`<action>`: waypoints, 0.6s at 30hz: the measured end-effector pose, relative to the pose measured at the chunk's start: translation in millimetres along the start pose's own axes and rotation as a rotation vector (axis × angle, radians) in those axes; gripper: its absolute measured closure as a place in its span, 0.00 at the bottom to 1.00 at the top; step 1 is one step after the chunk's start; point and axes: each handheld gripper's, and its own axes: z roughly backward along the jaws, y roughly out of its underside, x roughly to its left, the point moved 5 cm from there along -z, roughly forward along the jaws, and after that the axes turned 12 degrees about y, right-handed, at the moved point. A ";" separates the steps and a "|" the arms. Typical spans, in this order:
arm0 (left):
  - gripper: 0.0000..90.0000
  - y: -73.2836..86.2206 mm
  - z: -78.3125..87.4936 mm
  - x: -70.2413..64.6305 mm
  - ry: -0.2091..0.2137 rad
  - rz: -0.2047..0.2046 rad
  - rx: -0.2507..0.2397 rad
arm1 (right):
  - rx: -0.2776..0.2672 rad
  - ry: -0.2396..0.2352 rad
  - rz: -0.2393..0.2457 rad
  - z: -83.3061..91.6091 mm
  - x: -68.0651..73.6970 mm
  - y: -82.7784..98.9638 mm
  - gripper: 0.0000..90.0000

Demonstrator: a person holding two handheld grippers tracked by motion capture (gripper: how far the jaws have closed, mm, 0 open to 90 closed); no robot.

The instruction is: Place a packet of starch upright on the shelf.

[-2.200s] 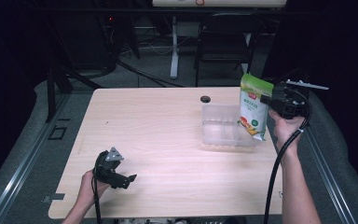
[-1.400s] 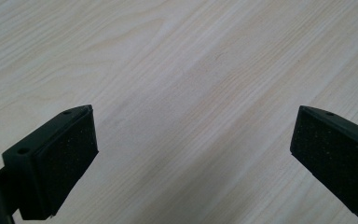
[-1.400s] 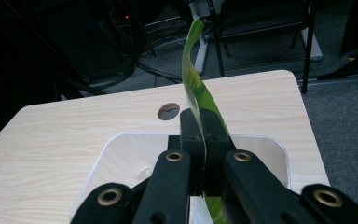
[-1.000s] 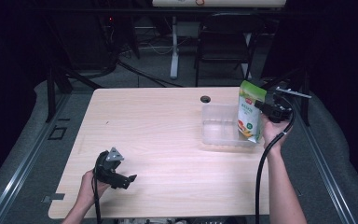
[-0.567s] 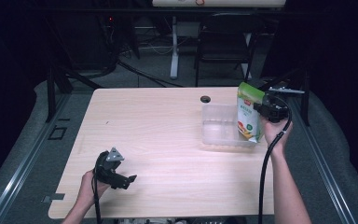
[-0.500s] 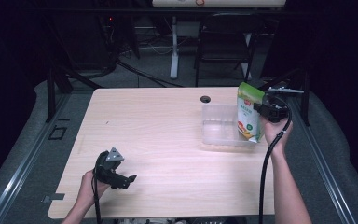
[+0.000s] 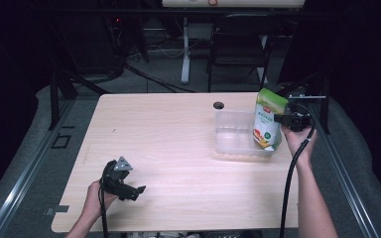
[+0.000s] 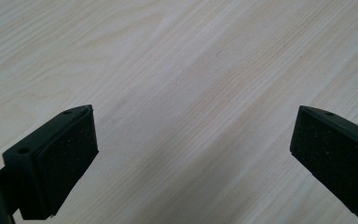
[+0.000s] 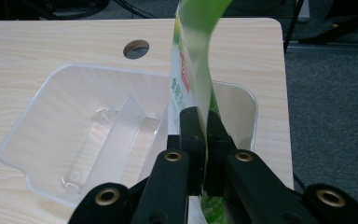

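**Green pouch held upright over the clear tray**

Over on the right side of the pale wooden worktop (image 7: 178, 148), the right gripper (image 7: 282, 119) has its jaws pinched tight on a green, flat plastic snack pouch (image 7: 268, 121). The pouch stands tall, long axis close to vertical, top edge up and leaning slightly toward the far side of the worktop, its printed face turned toward the person. Its lower end, with the orange and yellow picture, sits at the right end of a clear, rectangular plastic tray (image 7: 235, 134); whether it touches the tray floor, I cannot tell.

From the right gripper view, the two black jaws clamp the pouch (image 9: 193, 70) edge-on, so it reads as a thin green strip rising straight up from between them. Below lies the tray (image 9: 51, 112), with a low clear divider running along its middle. The pouch hangs over the right-hand part, beside that divider. A round dark cable hole (image 9: 136, 48) sits in the worktop just beyond the tray's far rim.

Down at the near left, the left gripper (image 7: 129, 191) rests low by the worktop's front edge, well apart from the tray. In its own view the jaws stand wide, bare wood grain (image 8: 191, 93) between them, holding nothing.
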 end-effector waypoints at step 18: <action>0.01 0.2 -1.6 -0.9 -0.003 -0.002 0.007 | -0.046 0.046 -0.044 -3.9 -21.3 30.0 0.99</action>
